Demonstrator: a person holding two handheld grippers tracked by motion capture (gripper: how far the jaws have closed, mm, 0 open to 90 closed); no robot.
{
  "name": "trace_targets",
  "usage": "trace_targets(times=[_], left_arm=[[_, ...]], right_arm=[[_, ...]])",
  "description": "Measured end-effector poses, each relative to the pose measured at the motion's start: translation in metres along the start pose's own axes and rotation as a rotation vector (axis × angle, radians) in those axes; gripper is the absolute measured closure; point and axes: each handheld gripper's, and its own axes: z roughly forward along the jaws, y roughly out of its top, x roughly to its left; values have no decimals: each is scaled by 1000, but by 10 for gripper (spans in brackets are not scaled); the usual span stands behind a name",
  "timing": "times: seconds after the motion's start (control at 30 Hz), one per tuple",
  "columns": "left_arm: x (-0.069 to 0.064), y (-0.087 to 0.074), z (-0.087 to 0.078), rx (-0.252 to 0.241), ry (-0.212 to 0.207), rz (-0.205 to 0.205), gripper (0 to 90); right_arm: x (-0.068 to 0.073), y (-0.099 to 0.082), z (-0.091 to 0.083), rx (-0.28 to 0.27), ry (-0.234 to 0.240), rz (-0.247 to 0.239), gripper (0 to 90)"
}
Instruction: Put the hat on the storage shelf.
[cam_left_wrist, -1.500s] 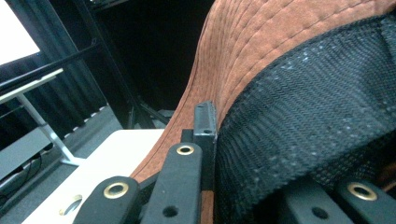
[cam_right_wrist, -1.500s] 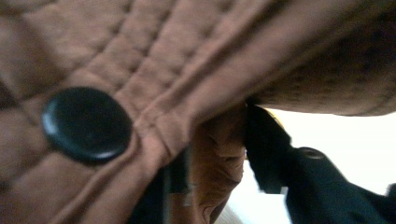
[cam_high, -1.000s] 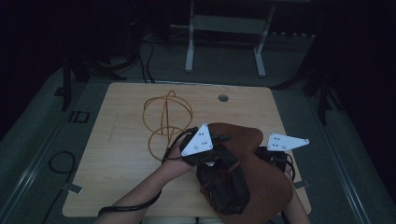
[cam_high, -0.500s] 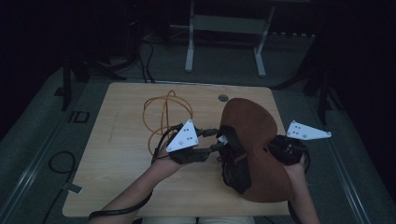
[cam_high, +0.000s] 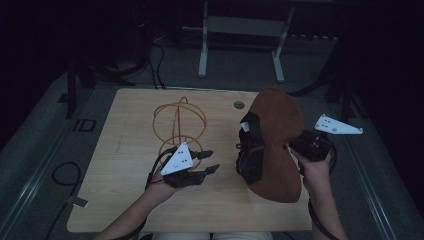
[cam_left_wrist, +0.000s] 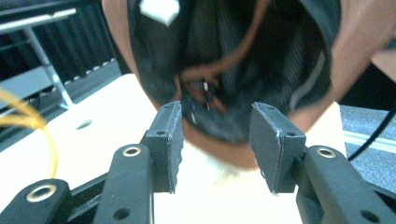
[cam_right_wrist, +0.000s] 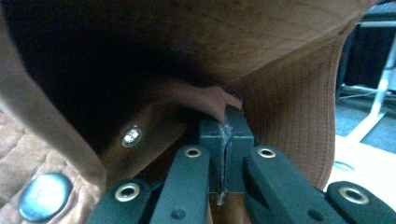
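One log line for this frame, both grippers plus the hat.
left gripper: open, empty | right gripper: shut on brown hat | hat: held up over table | wire stand: untouched

The table (cam_high: 125, 200) lies bare along its near edge and left side — open passage there. An orange wire frame (cam_high: 179, 125) stands mid-table, just beyond the left claw (cam_high: 209, 161). A brown hat (cam_high: 272, 145) blocks the right half, a narrow gap between it and that claw.

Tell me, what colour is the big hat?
The hat is brown outside with a dark lining inside. It shows best in the high view.
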Motion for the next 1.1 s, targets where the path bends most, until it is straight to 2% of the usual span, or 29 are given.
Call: trace_targets(times=[0.07, 0.1, 0.13, 0.2, 0.4, 0.47, 0.5, 0.53, 0.57, 0.63, 0.8, 0.83, 0.9, 0.93, 0.97, 1.0, 1.03, 1.1], left_arm=[[-1, -10, -4, 17, 6, -9, 550], [-1, -19, -8, 23, 13, -22, 550], [-1, -19, -8, 23, 13, -22, 549], [-1, -30, -13, 28, 15, -40, 536], [-2, -55, -25, 63, 37, -78, 536], [-3, -69, -32, 85, 50, -94, 536], [-3, -69, -32, 85, 50, -94, 536], [-3, -79, -36, 98, 59, -108, 536], [-3, -79, -36, 98, 59, -108, 535], [-4, -92, -43, 114, 80, -115, 521], [-3, -107, -53, 134, 114, -136, 479], [-3, -111, -57, 135, 123, -142, 436], [-3, -112, -59, 140, 132, -149, 424], [-2, -114, -62, 137, 141, -152, 380], [-2, -115, -64, 135, 151, -158, 325], [0, -118, -68, 147, 157, -181, 205], [0, -118, -68, 147, 157, -181, 133], [2, -125, -74, 171, 181, -205, 75]], right_arm=[[-1, 3, 1, 1, -2, -1, 888], [-4, 9, 4, -7, -9, 0, 888], [-4, 9, 4, -7, -9, 0, 888], [-9, 18, 10, -17, -18, 7, 888], [-13, 29, 21, -21, -25, 12, 888], [-15, 35, 30, -16, -29, 14, 888], [-15, 36, 32, -14, -29, 13, 888], [-15, 37, 35, -13, -29, 13, 888], [-16, 39, 38, -12, -27, 14, 888], [-17, 41, 44, -11, -28, 18, 888], [-18, 45, 56, -15, -28, 21, 888], [-19, 48, 64, -14, -30, 29, 888], [-19, 49, 66, -15, -31, 29, 888], [-19, 51, 70, -15, -30, 31, 888], [-18, 54, 75, -16, -27, 34, 888], [-17, 58, 83, -20, -25, 33, 888], [-17, 58, 83, -20, -25, 33, 888], [-13, 65, 99, -19, -19, 27, 888]])
